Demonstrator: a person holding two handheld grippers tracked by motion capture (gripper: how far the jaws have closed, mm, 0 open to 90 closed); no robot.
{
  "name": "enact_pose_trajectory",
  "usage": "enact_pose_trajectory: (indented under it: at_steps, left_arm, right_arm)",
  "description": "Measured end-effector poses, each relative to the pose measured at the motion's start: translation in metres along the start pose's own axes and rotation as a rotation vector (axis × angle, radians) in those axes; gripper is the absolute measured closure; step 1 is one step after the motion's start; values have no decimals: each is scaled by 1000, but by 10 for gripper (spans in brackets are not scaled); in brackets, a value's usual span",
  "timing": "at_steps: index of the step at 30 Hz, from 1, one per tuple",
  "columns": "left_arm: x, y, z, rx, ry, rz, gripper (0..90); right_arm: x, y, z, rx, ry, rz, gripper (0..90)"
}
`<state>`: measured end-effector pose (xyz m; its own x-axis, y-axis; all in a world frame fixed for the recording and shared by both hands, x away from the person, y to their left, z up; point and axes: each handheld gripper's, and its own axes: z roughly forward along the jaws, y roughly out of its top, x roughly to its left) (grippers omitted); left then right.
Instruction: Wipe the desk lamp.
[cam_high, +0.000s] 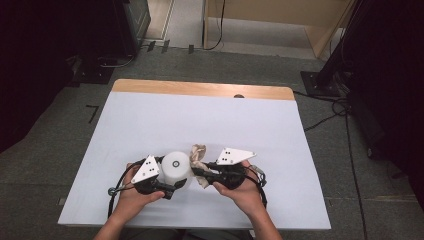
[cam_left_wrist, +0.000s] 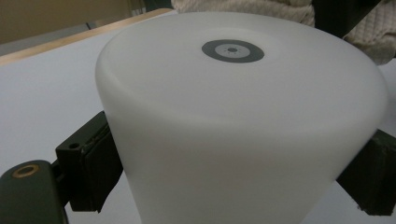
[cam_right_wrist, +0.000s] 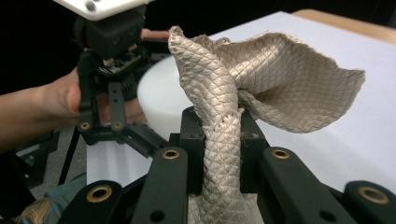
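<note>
Cylinder (cam_left_wrist: 243, 121) white, grey ring mark unreadable, clamped by left gripper (cam_left_wrist: 238, 172), right gripper (cam_right_wrist: 222, 135) pinching cloth (cam_right_wrist: 275, 79).

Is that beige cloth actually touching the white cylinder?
Cannot tell. In the high view the cloth lies right against the white cylinder, but no view shows contact or gap plainly.

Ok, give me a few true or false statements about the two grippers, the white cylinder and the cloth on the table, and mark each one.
1. The left gripper has its jaws on either side of the white cylinder. True.
2. The right gripper is open and holds nothing. False: its jaws are shut on the beige cloth.
3. The cylinder lies on its side. False: it stands upright on the table, its grey ring mark facing up.
4. The cloth is held up beside the cylinder. True.
5. The cloth is dark blue. False: it is beige with a diamond weave.
</note>
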<state>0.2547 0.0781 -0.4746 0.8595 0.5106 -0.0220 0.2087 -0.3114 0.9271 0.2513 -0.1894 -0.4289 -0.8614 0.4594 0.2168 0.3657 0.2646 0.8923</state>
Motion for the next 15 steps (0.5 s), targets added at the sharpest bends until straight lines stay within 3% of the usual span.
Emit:
enact_pose_trajectory:
  at_steps: [10,15]
  left_arm:
    - [-1,-1,0,-7,8,-4,78]
    - [-2,-1,0,-2,15,-12,76]
  right_arm:
    - [-23,-38,35,186,-29,123,776]
    - [-22,-37,35,193,-31,119,776]
